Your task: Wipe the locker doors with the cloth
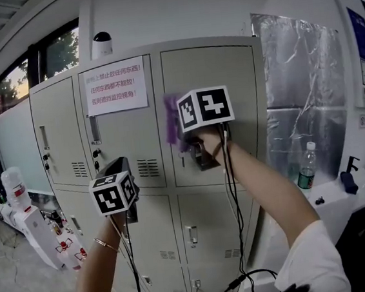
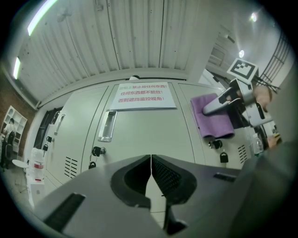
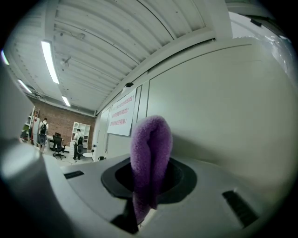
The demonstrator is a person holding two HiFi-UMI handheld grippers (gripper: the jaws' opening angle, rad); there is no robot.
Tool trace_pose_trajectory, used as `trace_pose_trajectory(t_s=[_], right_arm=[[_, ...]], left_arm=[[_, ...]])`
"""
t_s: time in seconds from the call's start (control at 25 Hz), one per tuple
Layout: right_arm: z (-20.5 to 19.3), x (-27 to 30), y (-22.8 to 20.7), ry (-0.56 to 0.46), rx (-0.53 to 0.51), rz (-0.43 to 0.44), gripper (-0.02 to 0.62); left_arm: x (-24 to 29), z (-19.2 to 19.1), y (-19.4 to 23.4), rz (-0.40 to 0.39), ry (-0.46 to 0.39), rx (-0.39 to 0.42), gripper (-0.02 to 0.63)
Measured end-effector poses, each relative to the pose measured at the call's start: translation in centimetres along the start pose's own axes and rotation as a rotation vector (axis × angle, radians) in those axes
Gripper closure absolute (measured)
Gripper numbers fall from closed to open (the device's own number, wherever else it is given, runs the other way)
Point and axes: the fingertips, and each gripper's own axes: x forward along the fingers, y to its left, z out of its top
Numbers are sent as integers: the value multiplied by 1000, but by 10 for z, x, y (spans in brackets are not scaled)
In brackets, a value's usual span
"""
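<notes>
1. A purple cloth (image 3: 149, 158) is pinched in the right gripper (image 3: 150, 183), whose jaws are clamped on it. The cloth's lower end drops out of sight between the jaws.
2. In the right gripper view the cloth stands as a folded ridge. Its long axis runs up from the jaws, and its rounded top points at the pale locker door (image 3: 223, 107). That view does not show whether the tip touches the door.
3. In the left gripper view the cloth shows as a flat rectangle, taller than wide. It is spread against the upper part of that door, above a small black padlock (image 2: 224, 157).
4. In the head view the right gripper's marker cube (image 1: 206, 107) covers most of the cloth, leaving only a purple strip at its left edge.
5. The left gripper (image 2: 151, 173) is held lower and to the left, in front of the neighbouring door. Its jaws are pressed together with nothing between them.
6. A white notice with red print (image 1: 116, 85) is taped to that neighbouring door.
7. A water bottle (image 1: 307, 165) stands on a ledge at the right, well apart from the lockers.
</notes>
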Motion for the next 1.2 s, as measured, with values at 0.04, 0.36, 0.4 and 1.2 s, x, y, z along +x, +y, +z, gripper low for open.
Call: trace_pose_trajectory(t_s=[0.04,0.36,0.4,1.2], right_arm=[[0,-2,-2,0,-4,-4,529],[-2,-21,-27,5,-15,-47,529],[-3,-23,-31,5,-9,-48,528],[-19,-97,-126,-9,41,-157,525]], left_arm=[[0,0,-2,-3,-1,3,597],[5,0,-19,-21,1,8,597],[5,-1,-21,-26,1,6,597],[10,-17,-43,-26,26,1,597]])
